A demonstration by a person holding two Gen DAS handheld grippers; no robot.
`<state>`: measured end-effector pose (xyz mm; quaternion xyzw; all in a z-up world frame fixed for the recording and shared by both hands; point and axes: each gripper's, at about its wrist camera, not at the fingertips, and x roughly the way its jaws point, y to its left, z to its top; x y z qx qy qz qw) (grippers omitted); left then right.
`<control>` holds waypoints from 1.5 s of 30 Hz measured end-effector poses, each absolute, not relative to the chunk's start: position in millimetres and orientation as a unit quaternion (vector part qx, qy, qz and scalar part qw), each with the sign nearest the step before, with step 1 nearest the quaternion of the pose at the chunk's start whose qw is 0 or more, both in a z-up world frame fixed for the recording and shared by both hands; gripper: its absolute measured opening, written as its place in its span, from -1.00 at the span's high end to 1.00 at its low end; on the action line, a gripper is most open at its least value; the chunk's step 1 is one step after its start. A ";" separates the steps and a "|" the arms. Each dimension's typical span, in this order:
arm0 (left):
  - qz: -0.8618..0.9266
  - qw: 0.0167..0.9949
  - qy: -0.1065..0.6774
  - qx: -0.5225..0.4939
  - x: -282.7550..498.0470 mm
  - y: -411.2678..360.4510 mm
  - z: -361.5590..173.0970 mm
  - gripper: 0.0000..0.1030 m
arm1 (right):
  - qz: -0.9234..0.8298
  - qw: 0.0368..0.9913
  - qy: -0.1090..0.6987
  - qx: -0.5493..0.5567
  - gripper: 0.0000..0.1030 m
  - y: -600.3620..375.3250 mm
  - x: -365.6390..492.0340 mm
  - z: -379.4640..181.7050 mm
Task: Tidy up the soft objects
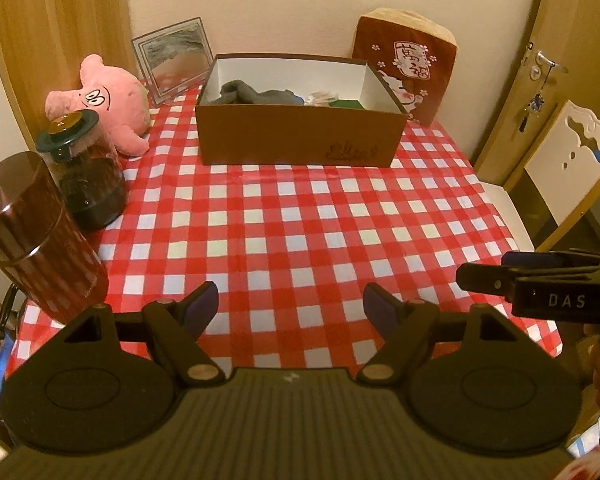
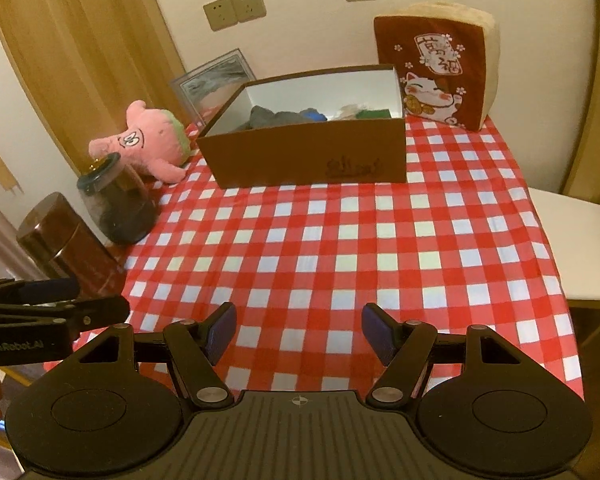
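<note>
Left wrist view: left gripper point(image 1: 290, 308) spread apart, holding nothing | right gripper point(image 2: 296, 332) likewise apart, bare, above checked cloth point(image 2: 340, 240) | brown box point(image 2: 312, 152) holds grey fabric point(image 2: 276, 117), apparently sorted | pink plush point(image 2: 148, 142) lies outside beside jar point(image 2: 116, 208), judged the remaining pick.

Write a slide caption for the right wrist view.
Open right gripper hovers over checkered tablecloth, facing brown box and pink plush.

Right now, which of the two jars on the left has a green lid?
The clear jar beside the pink plush has it; the nearer, ribbed brown jar has a flat brown top.
</note>
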<state>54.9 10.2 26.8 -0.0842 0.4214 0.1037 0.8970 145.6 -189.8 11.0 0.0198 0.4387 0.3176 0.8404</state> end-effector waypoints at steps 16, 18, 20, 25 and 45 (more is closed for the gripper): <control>0.108 0.894 0.426 -0.088 43.9 -7.2 23.3 -0.52 | 0.328 0.830 0.451 0.016 -0.34 -202.9 131.2 10.3; 0.108 0.894 0.427 -0.087 42.7 -6.6 23.0 -0.52 | 0.329 0.829 0.452 0.016 -0.34 -202.7 129.9 9.6; 0.110 0.893 0.427 -0.086 41.9 -6.1 22.9 -0.51 | 0.329 0.829 0.452 0.016 -0.34 -202.4 129.1 9.4; 0.110 0.894 0.426 -0.083 41.0 -5.0 23.9 -0.52 | 0.331 0.829 0.452 0.017 -0.34 -201.7 128.9 10.3; 0.103 0.896 0.425 -0.081 44.9 -7.7 26.5 -0.52 | 0.328 0.831 0.449 0.018 -0.34 -201.1 130.3 8.8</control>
